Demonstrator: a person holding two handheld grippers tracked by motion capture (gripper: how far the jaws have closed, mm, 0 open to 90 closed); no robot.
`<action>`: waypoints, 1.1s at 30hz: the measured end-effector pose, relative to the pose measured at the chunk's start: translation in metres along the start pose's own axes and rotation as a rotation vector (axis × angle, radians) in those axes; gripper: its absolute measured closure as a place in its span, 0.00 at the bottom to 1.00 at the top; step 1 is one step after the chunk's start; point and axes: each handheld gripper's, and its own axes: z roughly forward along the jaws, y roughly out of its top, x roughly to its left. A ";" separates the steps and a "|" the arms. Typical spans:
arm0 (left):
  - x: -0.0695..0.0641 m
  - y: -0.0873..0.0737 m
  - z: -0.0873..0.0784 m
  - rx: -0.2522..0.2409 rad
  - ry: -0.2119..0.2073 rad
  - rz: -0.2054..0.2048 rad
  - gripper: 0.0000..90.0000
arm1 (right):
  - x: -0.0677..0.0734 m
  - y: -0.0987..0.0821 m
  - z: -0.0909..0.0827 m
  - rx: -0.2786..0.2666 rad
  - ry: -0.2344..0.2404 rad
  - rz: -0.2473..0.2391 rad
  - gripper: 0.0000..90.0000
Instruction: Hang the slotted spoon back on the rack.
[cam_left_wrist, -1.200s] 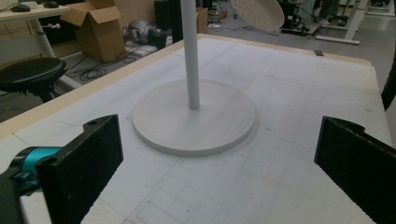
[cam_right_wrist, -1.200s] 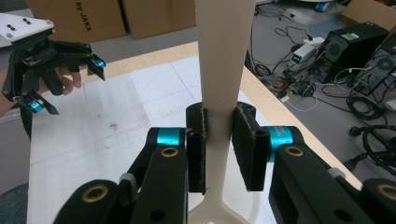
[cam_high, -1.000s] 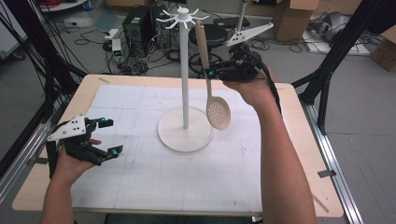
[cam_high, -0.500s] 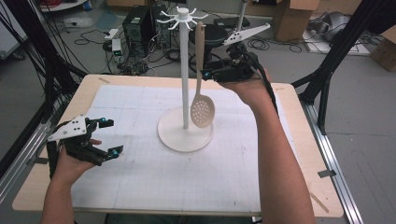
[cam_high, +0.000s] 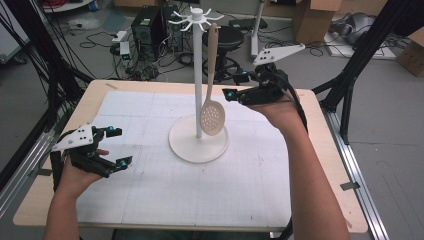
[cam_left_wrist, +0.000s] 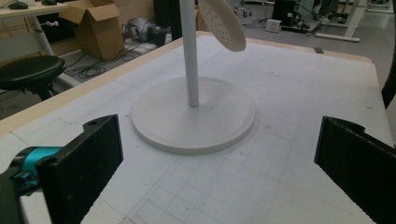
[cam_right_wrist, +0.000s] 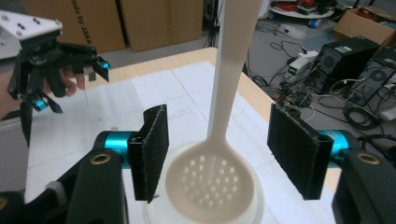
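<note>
Spoon: a beige wooden slotted spoon (cam_high: 212, 117) hangs by the tip of its handle from one of the top hooks of the stand, bowl down, the perforated bowl just above the stand's base and close beside the pole.

Stand: a white hook stand with a round base and a thin upright pole (cam_high: 198, 90), set at the middle of the surface; a ring of small hooks crowns the pole.

Right gripper: the black right gripper (cam_high: 235, 87) is held in the air just to the right of the spoon handle at about mid-height. In the right gripper view its fingers (cam_right_wrist: 152, 154) have just been opening and now stand spread on either side of the handle, the spoon (cam_right_wrist: 210, 182) between them but touched by neither (a clear gap shows on both sides).

Left gripper: the black left gripper (cam_high: 116, 146) sits low over the near left part of the surface, well apart from the stand. Its fingers (cam_left_wrist: 88, 163) are spread wide with nothing between them; in its own view it looks toward the stand's base.

Surface: a pale wooden table covered by a white gridded mat (cam_high: 150, 195).

Around: black computer cases, cables and cardboard boxes on the floor beyond the far edge.
</note>
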 end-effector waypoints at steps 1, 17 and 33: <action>0.000 0.000 0.000 0.000 -0.001 0.001 0.02 | 0.000 -0.003 -0.002 -0.010 -0.004 -0.003 0.41; 0.000 -0.002 0.002 0.006 -0.007 -0.007 0.02 | 0.008 -0.054 -0.025 -0.085 -0.026 0.023 0.33; 0.000 -0.003 0.002 0.002 -0.014 -0.009 0.02 | 0.037 -0.109 -0.031 -0.115 -0.032 0.037 0.24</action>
